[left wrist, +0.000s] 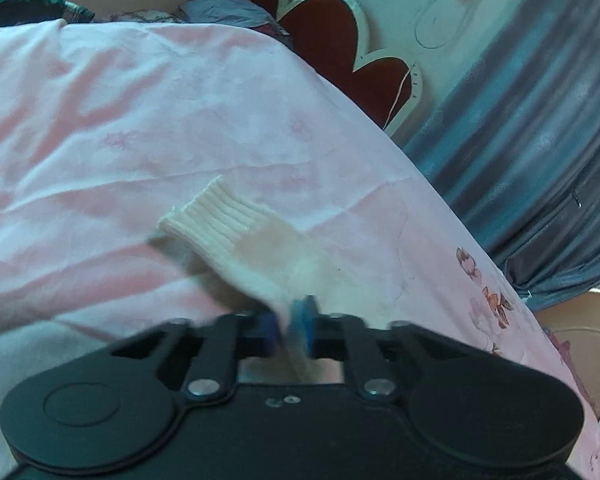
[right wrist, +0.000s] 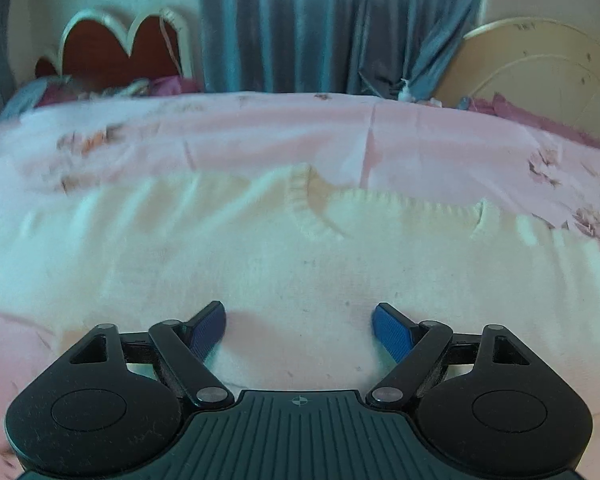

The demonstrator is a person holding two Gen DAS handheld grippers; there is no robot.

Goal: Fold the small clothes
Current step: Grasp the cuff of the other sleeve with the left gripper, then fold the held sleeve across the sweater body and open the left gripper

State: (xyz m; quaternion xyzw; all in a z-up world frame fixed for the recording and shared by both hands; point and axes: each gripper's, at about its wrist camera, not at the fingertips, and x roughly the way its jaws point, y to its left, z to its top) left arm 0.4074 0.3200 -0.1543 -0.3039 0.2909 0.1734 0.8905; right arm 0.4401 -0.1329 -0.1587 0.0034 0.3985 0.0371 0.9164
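- Left wrist view: the cream sweater's sleeve (left wrist: 236, 240) is pinched by the left gripper (left wrist: 290, 324).
- Right wrist view: the right gripper (right wrist: 299, 330) is held wide over the sweater body (right wrist: 300, 256), nothing gripped.

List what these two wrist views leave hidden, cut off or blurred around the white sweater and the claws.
- Left wrist view: the sleeve is blurred where it enters the shut left claw; the claw body hides the rest of the garment.
- Right wrist view: the white sweater has its lower part hidden behind the open right claw; its left side smears into the pink bedsheet.
- Neither view shows the other claw.
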